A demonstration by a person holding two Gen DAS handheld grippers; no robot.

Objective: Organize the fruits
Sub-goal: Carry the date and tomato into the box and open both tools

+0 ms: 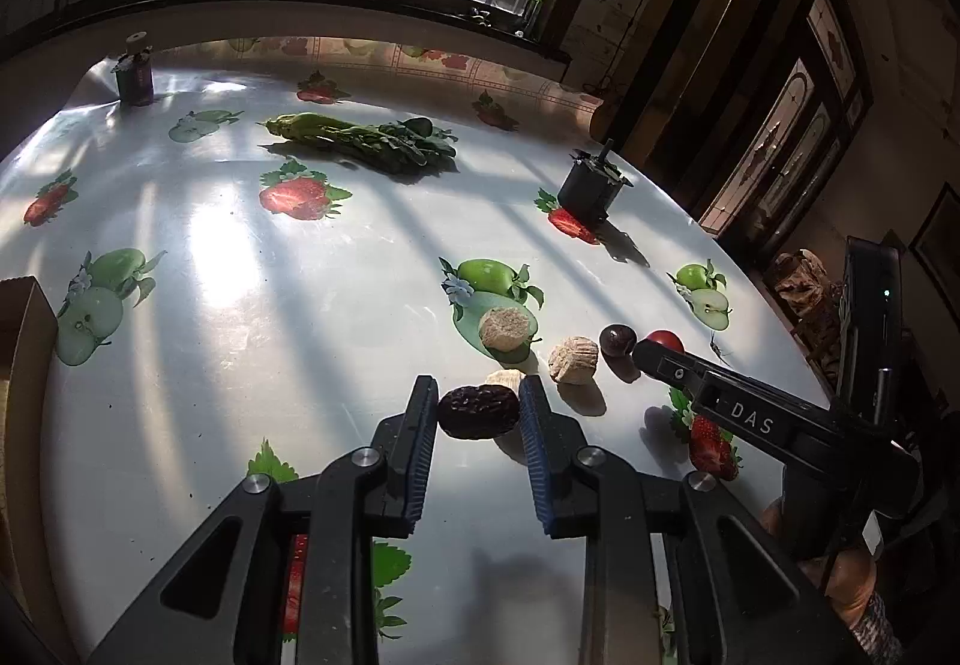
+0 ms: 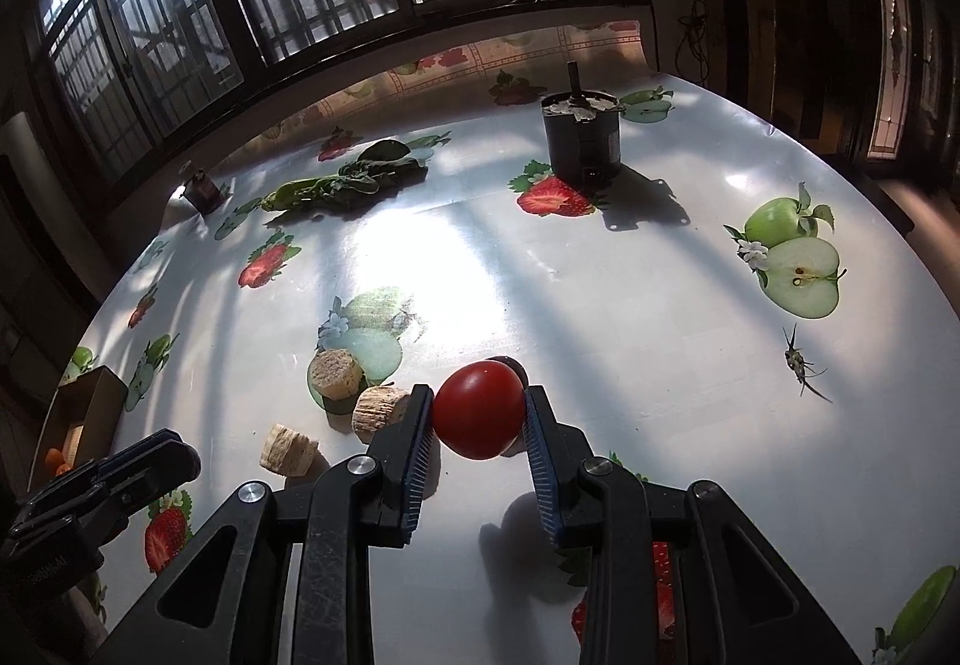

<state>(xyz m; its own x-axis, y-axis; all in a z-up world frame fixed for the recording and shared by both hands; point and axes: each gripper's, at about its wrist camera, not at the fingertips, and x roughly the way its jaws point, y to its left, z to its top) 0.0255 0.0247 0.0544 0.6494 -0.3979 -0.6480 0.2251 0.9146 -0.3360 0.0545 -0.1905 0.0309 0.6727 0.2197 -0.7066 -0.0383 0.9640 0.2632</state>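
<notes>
Up close in the left wrist view, the left gripper (image 1: 478, 412) is clenched on a dark wrinkled fruit (image 1: 478, 412), its blue pads pressing both sides, the fruit held above the bench (image 1: 252, 257) with its fruit-printed cloth. Just beyond it lie three pale, rough round pieces (image 1: 507, 327), and to their right a dark round fruit (image 1: 618, 340) sits on the bench beside the red tomato (image 1: 665, 339) that the right gripper (image 1: 651, 350) reaches in to hold. Farther off lie a bunch of leafy greens (image 1: 366, 140) and a dark cylindrical container (image 1: 591, 191); a cardboard box (image 1: 24, 329) stands at the left edge. Seen from the right wrist view, the right gripper (image 2: 478, 413) grasps the red tomato (image 2: 478, 410) between its pads, with the dark round fruit (image 2: 510, 365) peeking out just behind it. The pale pieces (image 2: 336, 374) lie to the left, near the left gripper (image 2: 150, 461) at the lower left. The greens (image 2: 342, 185) and the container (image 2: 581, 137) stand far across the bench (image 2: 600, 305), and the box (image 2: 90, 401) sits at the far left.
</notes>
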